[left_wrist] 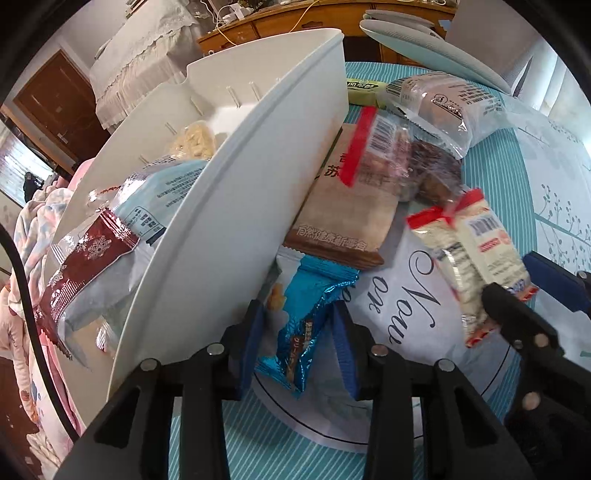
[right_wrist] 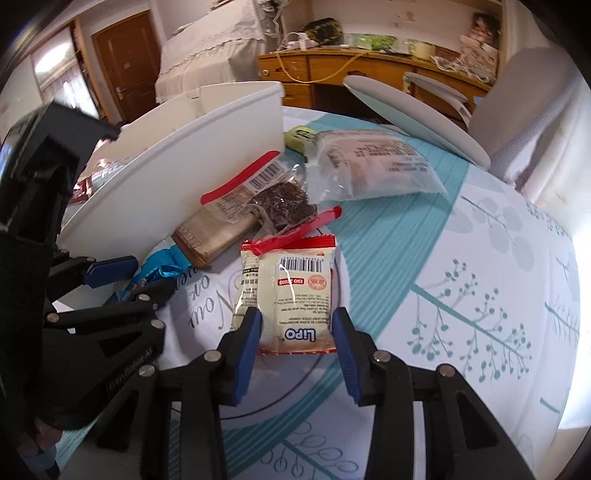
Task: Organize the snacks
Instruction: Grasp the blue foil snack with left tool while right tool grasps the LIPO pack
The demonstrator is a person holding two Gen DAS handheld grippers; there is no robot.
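Two snack packets, each between an open hand-held gripper's fingers: blue packet (left_wrist: 304, 325) left (left_wrist: 299, 345), Lipo packet (right_wrist: 295, 295) right (right_wrist: 297, 341).

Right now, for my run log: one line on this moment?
left gripper: open around blue packet | right gripper: open around Lipo packet | white bin: partly filled

Left wrist view: low over table, very near, faces white bin (left_wrist: 221, 206) filling left half of frame. Right wrist view: slightly higher, further right, same direction. Both share bin, white packet (left_wrist: 469, 254) (right_wrist: 291, 291), blue wrapper (left_wrist: 310, 314) (right_wrist: 155, 275), far desk (left_wrist: 295, 22) (right_wrist: 369, 70).
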